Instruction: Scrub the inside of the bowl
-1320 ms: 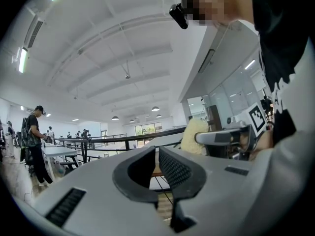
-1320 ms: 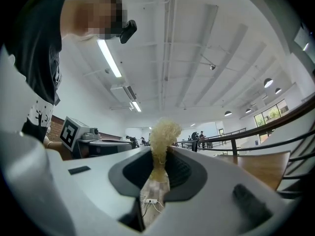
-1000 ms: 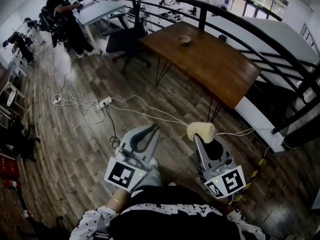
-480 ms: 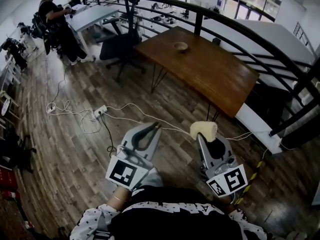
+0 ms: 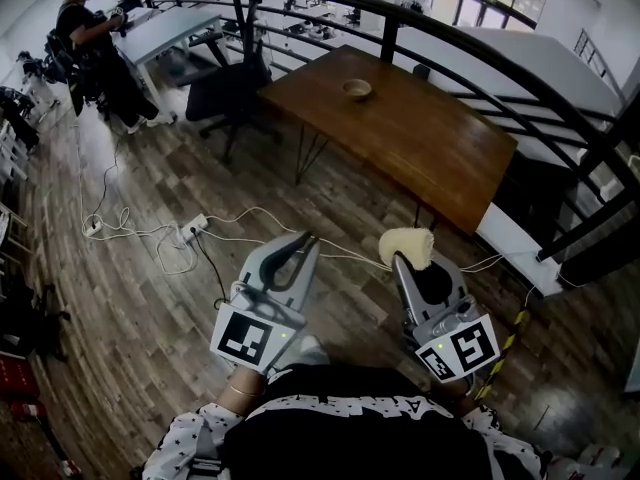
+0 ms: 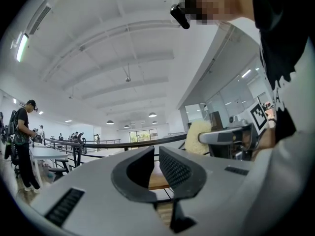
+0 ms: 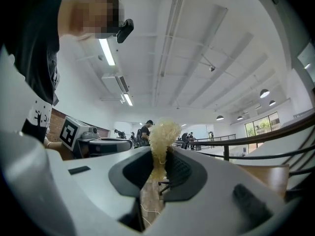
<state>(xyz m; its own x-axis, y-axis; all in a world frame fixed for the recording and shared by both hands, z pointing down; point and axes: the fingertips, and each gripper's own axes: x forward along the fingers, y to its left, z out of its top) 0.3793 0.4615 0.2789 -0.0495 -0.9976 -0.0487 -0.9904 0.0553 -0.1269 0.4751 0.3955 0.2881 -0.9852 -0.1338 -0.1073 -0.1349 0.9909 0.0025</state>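
Biggest change in the last second was the frame itself. The floor slid back under me and the power strip dropped lower in the head view. I read that as closing on the work, not working yet.

The table sat slightly nearer than before but well ahead of both grippers, with the railing behind it. Nothing on the table had been touched.

My left gripper rode along roughly level with its jaws brought together on nothing. Its own view showed only a slit of table between the pads. It was free to steady the bowl later, but it would have to open first.

My right gripper was clamped on the scrub pad, a pale fibrous tuft sticking up past the jaw tips. The grip looked the same across the frames, with no slip I could see.

The bowl was alone on the far part of the table, upright, well apart from both grippers. Its inside was too small to read.

My take: tool in hand, approach under way, scrubbing not started. What remained was to reach the table, brace the bowl and get the pad inside it. The risk I saw was the light bowl skating on bare wood if the pad went in before the left held it.
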